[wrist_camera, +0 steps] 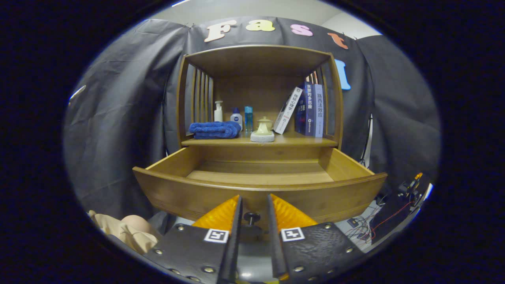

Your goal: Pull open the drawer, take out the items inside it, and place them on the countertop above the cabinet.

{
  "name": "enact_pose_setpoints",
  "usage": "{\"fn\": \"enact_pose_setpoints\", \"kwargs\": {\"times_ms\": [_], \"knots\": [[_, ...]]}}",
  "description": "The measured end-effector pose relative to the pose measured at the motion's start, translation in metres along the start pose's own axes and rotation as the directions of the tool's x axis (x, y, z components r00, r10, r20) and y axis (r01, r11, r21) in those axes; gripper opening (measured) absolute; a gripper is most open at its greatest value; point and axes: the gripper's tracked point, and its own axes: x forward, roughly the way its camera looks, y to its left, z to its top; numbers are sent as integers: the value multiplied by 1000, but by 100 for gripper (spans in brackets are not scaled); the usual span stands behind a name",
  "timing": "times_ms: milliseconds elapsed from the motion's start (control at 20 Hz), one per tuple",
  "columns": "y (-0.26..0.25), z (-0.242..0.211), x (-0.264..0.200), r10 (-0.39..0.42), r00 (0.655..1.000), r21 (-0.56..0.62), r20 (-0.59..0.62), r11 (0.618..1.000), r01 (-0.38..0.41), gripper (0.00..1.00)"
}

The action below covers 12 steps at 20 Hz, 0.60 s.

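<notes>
The wooden drawer [260, 193] of the cabinet stands pulled far out toward me. The part of its floor [260, 176] that I can see is bare wood; the strip behind the front panel is hidden. Its small dark knob [251, 217] sits between my fingers, with a narrow gap on each side. My gripper [254, 196] is open, its tips right at the drawer's front panel. On the countertop [311, 140] above the drawer lie a folded blue towel [215, 129] and a cream lidded pot on a grey base [263, 129].
At the back of the countertop stand a white pump bottle [218, 111], a small white bottle [236, 117] and a blue bottle [248, 118]. Books [309, 110] lean at the right. A shelf roof [256, 59] covers the countertop. Cables and gear [394, 213] lie low right, a person's beige sleeve [122, 230] low left.
</notes>
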Motion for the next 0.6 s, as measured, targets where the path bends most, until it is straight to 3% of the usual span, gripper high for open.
{"fn": "enact_pose_setpoints", "kwargs": {"times_ms": [400, 600], "knots": [[7, -7, 13, -21, 1000, -29, 6, 999, 21, 96], [-2, -9, 22, -73, 997, 12, 2, 997, 73, 97]]}}
